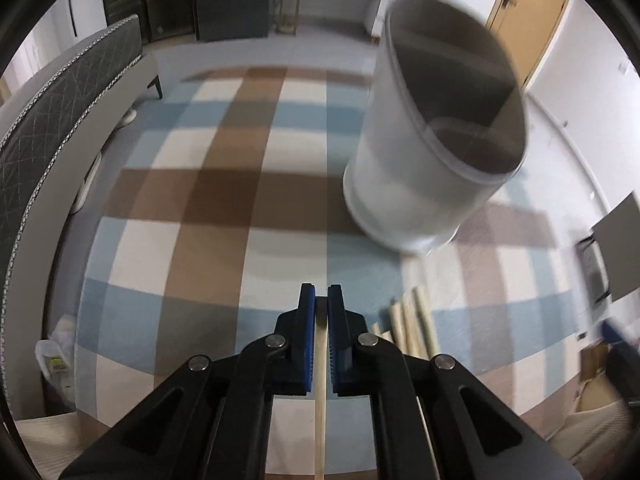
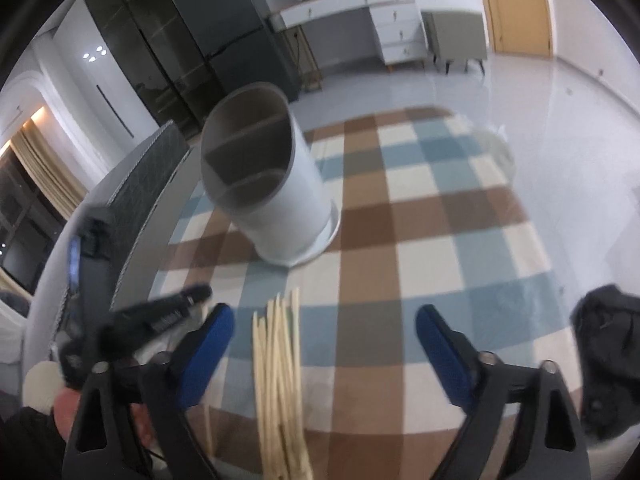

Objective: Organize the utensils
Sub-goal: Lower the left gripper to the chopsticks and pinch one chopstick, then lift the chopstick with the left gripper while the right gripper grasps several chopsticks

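Observation:
A pale wooden chopstick (image 1: 321, 368) runs between the blue pads of my left gripper (image 1: 321, 300), which is shut on it above the checked cloth. A white cylindrical utensil holder (image 1: 432, 148) with a divided dark inside stands ahead and to the right; the same holder (image 2: 276, 184) appears in the right wrist view. Several more chopsticks (image 1: 412, 324) lie on the cloth just right of the left gripper. In the right wrist view that bundle of chopsticks (image 2: 280, 368) lies between the wide-apart fingers of my right gripper (image 2: 324, 328), which is open. The left gripper (image 2: 160, 316) shows there, blurred, at the left.
A round table under a blue, brown and cream checked cloth (image 1: 224, 200) holds everything. A grey upholstered chair back (image 1: 68, 112) stands at the table's left edge. A dark bundle (image 2: 608, 356) lies at the right edge. A hand (image 2: 64, 408) shows at lower left.

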{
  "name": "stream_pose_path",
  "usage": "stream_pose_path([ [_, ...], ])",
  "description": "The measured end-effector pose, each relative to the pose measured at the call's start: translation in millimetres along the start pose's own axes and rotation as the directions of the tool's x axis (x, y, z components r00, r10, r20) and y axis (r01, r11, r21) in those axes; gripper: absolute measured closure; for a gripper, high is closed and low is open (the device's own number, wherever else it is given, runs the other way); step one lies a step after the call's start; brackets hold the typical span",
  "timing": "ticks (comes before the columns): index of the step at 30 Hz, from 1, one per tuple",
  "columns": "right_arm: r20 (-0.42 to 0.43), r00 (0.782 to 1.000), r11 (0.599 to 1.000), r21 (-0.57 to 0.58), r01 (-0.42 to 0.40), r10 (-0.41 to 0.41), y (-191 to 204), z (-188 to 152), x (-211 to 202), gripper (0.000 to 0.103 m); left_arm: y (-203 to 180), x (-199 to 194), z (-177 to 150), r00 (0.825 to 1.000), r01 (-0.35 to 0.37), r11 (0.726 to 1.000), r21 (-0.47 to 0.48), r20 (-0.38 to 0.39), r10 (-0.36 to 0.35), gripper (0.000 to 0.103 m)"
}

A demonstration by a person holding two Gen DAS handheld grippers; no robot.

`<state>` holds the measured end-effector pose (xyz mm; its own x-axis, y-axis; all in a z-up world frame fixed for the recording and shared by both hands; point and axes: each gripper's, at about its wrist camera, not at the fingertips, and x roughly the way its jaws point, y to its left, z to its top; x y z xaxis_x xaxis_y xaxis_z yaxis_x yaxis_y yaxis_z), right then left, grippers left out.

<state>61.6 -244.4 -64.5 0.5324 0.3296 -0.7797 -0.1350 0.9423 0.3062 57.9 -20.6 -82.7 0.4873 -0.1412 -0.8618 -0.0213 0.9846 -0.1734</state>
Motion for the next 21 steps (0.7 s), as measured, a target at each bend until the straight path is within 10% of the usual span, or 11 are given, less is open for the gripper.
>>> stream_pose_path([
  [21, -0.287, 0.958, 0.978, -0.207, -0.032, -0.029, 74.3, 6.2, 106.6, 0.072, 77.8, -31.9, 46.3, 0.975, 0.212, 0.941, -0.264, 0.121, -0.186, 0.101],
])
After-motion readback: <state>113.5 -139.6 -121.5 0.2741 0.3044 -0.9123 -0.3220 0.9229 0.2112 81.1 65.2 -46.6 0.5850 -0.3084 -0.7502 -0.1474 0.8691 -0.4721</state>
